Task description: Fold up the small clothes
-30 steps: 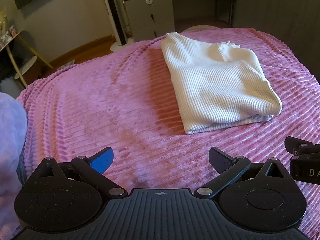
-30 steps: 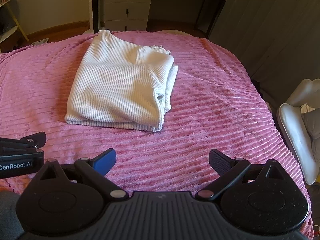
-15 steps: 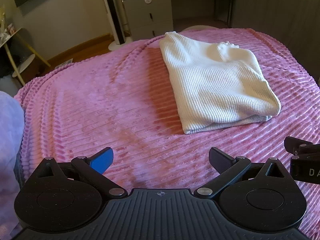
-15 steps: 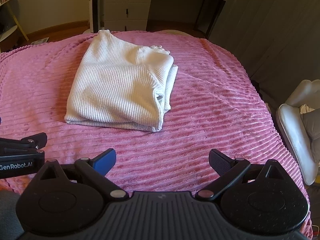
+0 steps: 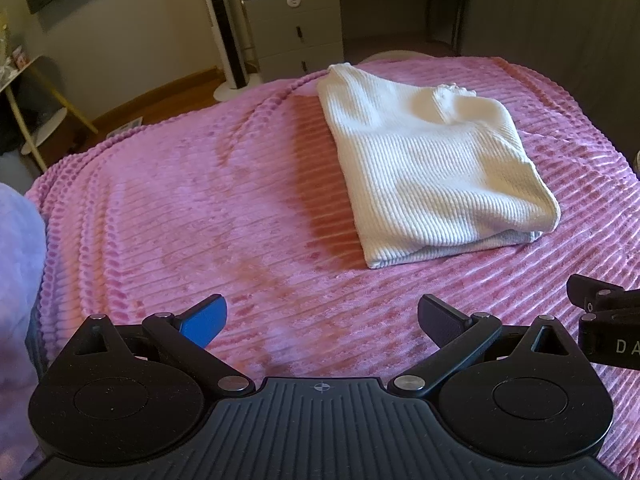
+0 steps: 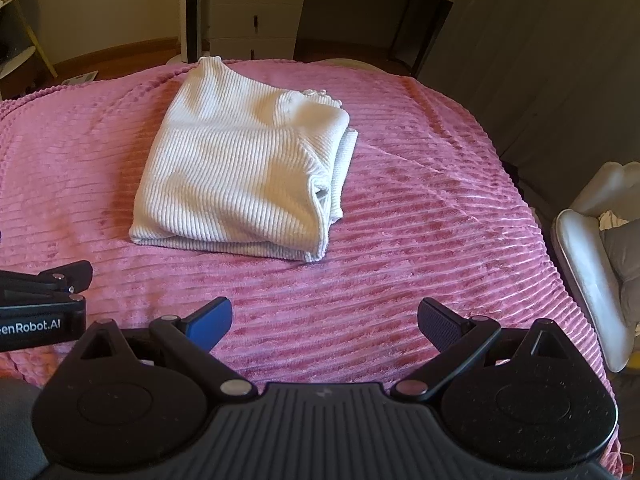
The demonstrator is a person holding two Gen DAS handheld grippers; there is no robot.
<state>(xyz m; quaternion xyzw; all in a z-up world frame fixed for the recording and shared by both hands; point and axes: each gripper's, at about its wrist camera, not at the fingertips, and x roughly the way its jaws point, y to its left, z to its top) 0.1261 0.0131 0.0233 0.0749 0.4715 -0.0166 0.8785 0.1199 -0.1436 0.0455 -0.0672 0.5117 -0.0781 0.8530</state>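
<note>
My left gripper (image 5: 320, 316) hangs above the near edge of the pink ribbed plush bedspread (image 5: 180, 208), jaws spread wide and holding nothing. Over the last second almost nothing has changed: the garment lies exactly as it did, and only my view has drifted slightly, so I judge the folding itself finished and my hands merely backed off. The cream ribbed knit top (image 5: 432, 164), folded into a thick rectangle, rests on the bedspread toward its far edge, well apart from both of my grippers, and nothing touches it. Its long axis runs from the near edge of the bed toward the far edge, leaning a little to the left as it goes away; the folded edge with stacked layers faces me, and the small frilled trim sits at the far right corner of the bundle. From the right view the open layered side of the top (image 6: 244, 172) faces the right edge of the bed. My right gripper (image 6: 324, 320) also hovers over the near edge, fingers released and empty.
</note>
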